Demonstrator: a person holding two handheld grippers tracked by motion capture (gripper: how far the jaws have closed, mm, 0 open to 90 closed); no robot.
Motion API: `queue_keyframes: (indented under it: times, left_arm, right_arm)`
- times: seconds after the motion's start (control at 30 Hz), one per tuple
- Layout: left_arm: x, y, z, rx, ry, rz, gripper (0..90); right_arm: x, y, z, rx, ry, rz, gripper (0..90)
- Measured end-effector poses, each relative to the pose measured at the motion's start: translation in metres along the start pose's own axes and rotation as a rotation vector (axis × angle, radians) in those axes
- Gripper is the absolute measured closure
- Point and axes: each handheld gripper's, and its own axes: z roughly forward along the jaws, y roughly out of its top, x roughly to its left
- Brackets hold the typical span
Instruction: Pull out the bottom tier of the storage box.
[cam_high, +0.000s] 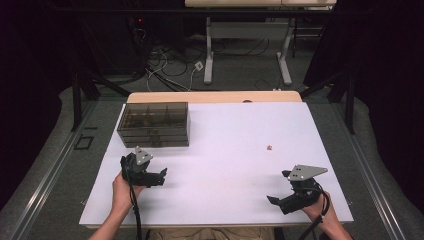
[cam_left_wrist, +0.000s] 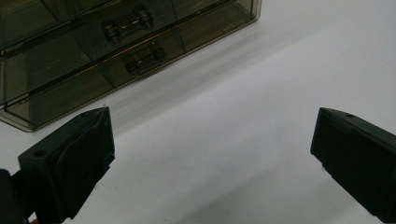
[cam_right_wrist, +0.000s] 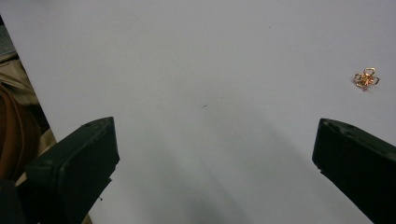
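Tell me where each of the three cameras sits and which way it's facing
High view: above the person's side, looking forward and down on the white table; both forearms, left gripper, right gripper.
Left gripper view: rides the left gripper, faces the smoky drawer box; open jaws.
Right gripper view: rides the right gripper, faces bare tabletop and the small gold trinket; open jaws.
Shared: box and trinket also show from above.

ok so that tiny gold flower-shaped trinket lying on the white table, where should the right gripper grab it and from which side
Probably straight down from above. The gold flower-shaped trinket lies flat and alone on the white table, with looped petals around a small centre and no tall part to catch sideways. Close the open right gripper across two opposite petals, tips brushing the tabletop. It is small, so centre carefully.
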Motion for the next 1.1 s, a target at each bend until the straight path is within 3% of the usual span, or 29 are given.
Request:
queue_keyframes:
  times: [0.37, 0.63, 1.1]
  left_arm:
    - [0.008, 0.005, 0.008, 0.01, 0.032, -0.032, 0.0]
    - [0.015, 0.009, 0.018, 0.016, 0.065, -0.094, 0.0]
    - [0.023, 0.015, 0.035, 0.023, 0.128, -0.15, 0.0]
  right_arm:
    - [-0.001, 0.0, 0.0, 0.009, -0.001, -0.004, 0.0]
    - [-0.001, 0.0, 0.001, 0.009, -0.004, -0.002, 0.0]
    - [0.0, 0.001, 0.001, 0.013, -0.002, 0.0, 0.0]
